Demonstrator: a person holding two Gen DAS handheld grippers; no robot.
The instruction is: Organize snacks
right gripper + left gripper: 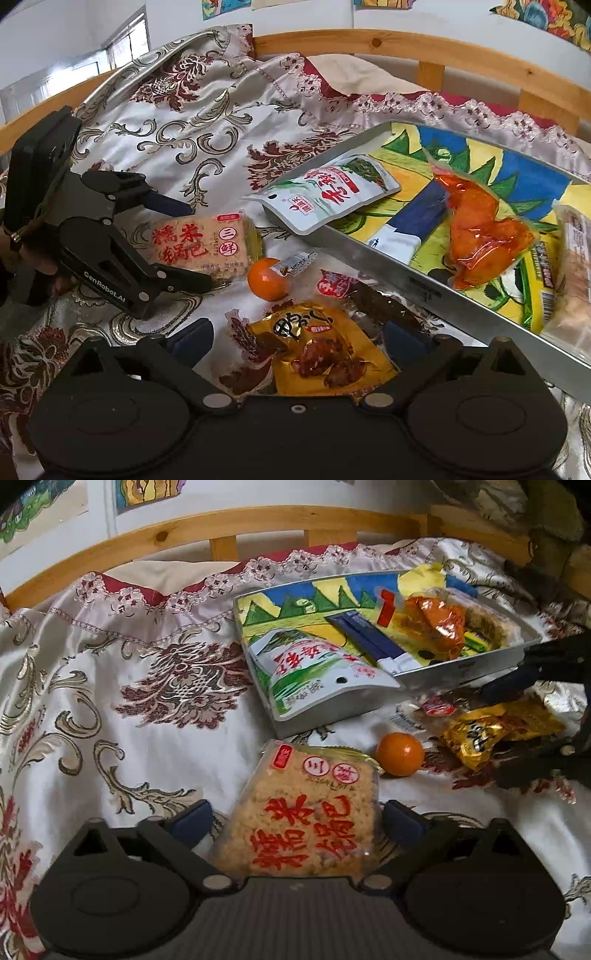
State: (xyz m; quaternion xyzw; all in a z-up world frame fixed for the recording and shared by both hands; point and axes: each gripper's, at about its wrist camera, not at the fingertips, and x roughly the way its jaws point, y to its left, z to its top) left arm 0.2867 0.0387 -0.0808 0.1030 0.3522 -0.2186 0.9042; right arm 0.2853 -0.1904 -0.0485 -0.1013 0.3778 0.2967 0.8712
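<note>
A rice cracker pack (306, 819) (201, 242) with red characters lies on the patterned bedspread. My left gripper (297, 819) (197, 247) is open astride it, pads just clear of its sides. A golden meat snack pack (317, 347) (480, 738) lies between the open fingers of my right gripper (299, 334) (511, 733), untouched. A mandarin (399, 754) (266, 278) sits between the two packs. The metal tray (443, 672) (388, 273) beyond holds a white-green pouch (314, 668) (325, 194) overhanging its corner, an orange-red pack (439, 624) (480, 229) and a blue pack (365, 635) (413, 218).
A red-labelled dark snack pack (340, 288) lies against the tray's near wall. A wooden bed rail (258, 520) (443, 51) bounds the far side. The bedspread (129, 701) stretches bare to the left of the tray. A hand (33, 258) holds the left gripper.
</note>
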